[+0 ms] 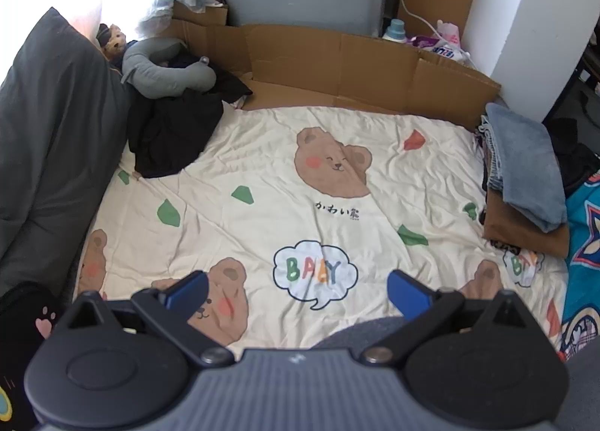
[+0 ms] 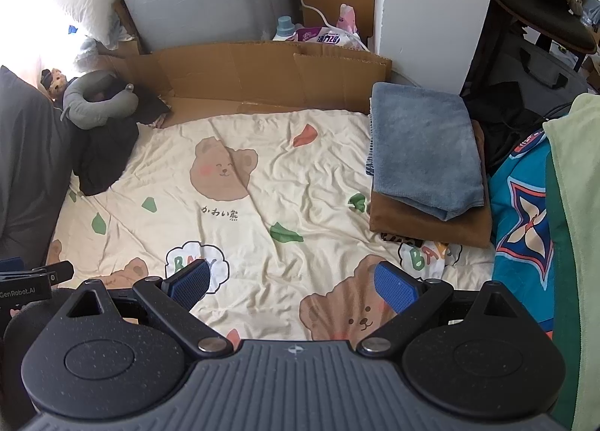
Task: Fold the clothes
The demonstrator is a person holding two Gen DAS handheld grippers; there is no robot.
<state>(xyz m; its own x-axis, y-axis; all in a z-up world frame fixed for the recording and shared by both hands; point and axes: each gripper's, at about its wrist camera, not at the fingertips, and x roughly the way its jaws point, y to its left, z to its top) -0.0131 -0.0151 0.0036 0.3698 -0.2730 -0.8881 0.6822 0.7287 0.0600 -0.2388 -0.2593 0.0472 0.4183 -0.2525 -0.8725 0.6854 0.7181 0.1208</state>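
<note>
A crumpled black garment lies unfolded at the far left of the bed, under a grey neck pillow. At the right edge sits a folded stack: a blue towel on a brown garment. My left gripper hovers open above the cream bear-print sheet, nothing between its blue pads. My right gripper is also open and empty above the sheet, nearer the stack. The left gripper's edge shows at the left of the right wrist view.
Brown cardboard lines the far side of the bed. A dark grey duvet rises on the left. A teal patterned cloth and a green fabric lie on the right. A white pillar, bottles and bags stand behind.
</note>
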